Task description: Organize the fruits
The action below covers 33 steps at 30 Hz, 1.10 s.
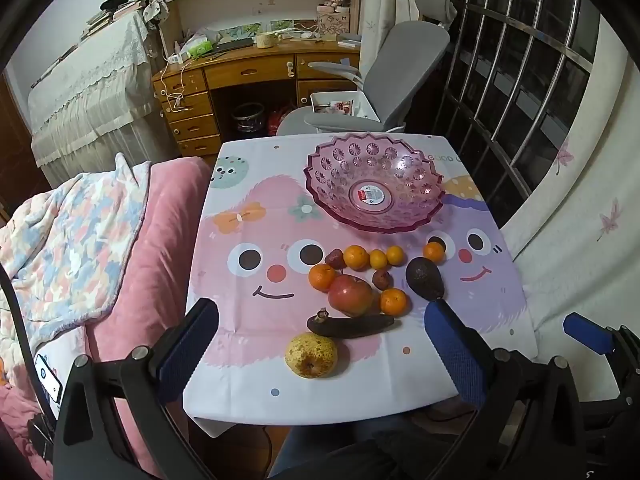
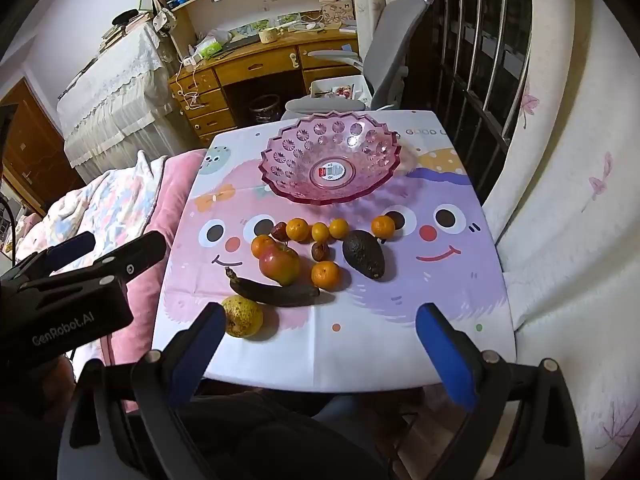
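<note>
A pink plastic bowl (image 1: 374,184) (image 2: 330,160) stands empty at the far side of the small table. In front of it lie loose fruits: a red apple (image 1: 351,295) (image 2: 280,265), a dark avocado (image 1: 425,278) (image 2: 363,255), a blackened banana (image 1: 352,325) (image 2: 276,290), a yellow pear (image 1: 311,355) (image 2: 242,316) and several small oranges (image 1: 394,302) (image 2: 326,275). My left gripper (image 1: 320,312) hangs open above the near table edge, nothing between its fingers. My right gripper (image 2: 320,316) is open too, above the near edge, and empty.
The table wears a cartoon-print cloth (image 1: 256,292) (image 2: 440,280). A pink bed with a patterned blanket (image 1: 80,248) lies to the left. A grey office chair (image 1: 404,68) and a wooden desk (image 1: 248,72) stand beyond the table. A barred window (image 1: 520,80) is at right.
</note>
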Motion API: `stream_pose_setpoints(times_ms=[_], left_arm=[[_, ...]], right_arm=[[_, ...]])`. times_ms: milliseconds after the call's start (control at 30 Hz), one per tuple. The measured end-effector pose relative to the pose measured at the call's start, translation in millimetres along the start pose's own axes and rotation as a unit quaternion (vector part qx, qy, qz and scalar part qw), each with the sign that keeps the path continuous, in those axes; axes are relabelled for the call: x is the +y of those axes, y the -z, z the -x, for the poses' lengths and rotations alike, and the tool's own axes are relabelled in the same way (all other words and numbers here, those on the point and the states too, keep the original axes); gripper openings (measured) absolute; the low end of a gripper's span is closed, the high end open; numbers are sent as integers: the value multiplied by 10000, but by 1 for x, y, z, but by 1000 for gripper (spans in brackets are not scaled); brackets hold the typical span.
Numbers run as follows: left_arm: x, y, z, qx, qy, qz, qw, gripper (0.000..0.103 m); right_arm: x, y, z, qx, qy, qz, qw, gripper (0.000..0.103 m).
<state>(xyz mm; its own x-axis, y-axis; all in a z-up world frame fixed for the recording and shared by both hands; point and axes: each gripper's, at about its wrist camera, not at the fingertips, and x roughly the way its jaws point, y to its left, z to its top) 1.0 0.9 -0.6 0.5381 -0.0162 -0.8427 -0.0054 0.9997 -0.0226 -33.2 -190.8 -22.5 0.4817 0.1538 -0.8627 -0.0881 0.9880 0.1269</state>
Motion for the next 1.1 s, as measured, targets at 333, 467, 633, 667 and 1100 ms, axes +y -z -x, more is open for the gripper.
stream_pose_setpoints(times_ms=[333,467,633,667,1100], left_arm=[[-1,2,2,-57,-35,0,10000,102],[-1,1,1,-49,-34,2,10000,102],[-1,1,1,-47,-31,-2,10000,102],[-1,1,1,-45,-28,-2,10000,102],[-1,1,1,-35,-29,-1,10000,102]], right_arm=[[-3,-2,-2,-22,8,1,10000,97],[-2,-4,-5,-22,-5,13,10000,97],[-2,-4,-2,-33,2,-6,10000,97],[-2,-4,-2,-33,2,-4,10000,97],[0,-5,-3,-46,-6,-7,10000,97]])
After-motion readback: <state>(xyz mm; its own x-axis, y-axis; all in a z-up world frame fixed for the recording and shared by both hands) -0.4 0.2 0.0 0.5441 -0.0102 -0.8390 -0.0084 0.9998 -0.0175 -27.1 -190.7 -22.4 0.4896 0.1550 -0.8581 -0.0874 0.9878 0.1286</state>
